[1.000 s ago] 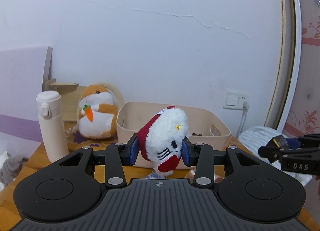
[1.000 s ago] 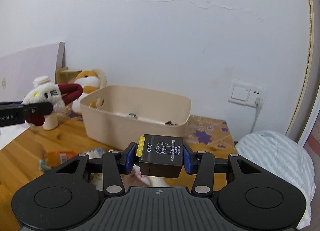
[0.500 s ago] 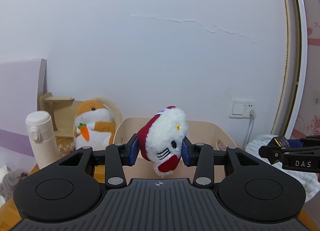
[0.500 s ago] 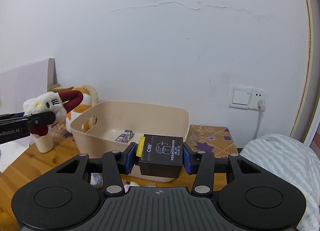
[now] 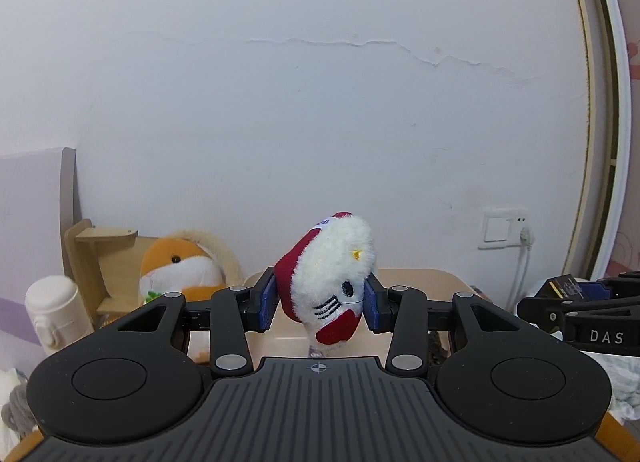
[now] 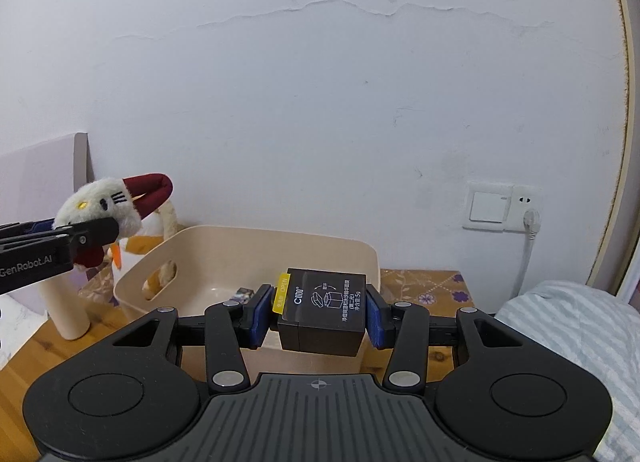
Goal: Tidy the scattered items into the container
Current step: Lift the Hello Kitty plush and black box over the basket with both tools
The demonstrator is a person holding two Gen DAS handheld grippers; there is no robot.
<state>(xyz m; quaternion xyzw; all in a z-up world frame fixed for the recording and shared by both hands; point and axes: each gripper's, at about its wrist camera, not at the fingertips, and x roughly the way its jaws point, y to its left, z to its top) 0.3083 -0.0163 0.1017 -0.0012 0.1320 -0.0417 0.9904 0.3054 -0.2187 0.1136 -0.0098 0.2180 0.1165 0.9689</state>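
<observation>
My left gripper (image 5: 320,304) is shut on a white and red plush cat toy (image 5: 332,274), held in the air over the near side of the beige container (image 5: 420,276). In the right wrist view the same plush cat toy (image 6: 104,209) hangs at the left in the left gripper (image 6: 86,238), beside the bin's left end. My right gripper (image 6: 320,312) is shut on a small black box (image 6: 322,312) with a yellow tab, above the front wall of the beige container (image 6: 332,248). A small packet (image 6: 242,296) lies on the bin's floor.
An orange hamster plush (image 5: 180,268) and a wooden stand (image 5: 104,262) sit behind the bin at the left. A cream flask (image 5: 56,314) stands on the wooden table (image 6: 28,346). A wall socket (image 6: 502,207) with a cable and striped bedding (image 6: 576,338) are to the right.
Both grippers have moved forward and a little up toward the bin, each still gripping its item. The bin now lies lower and closer in both views.
</observation>
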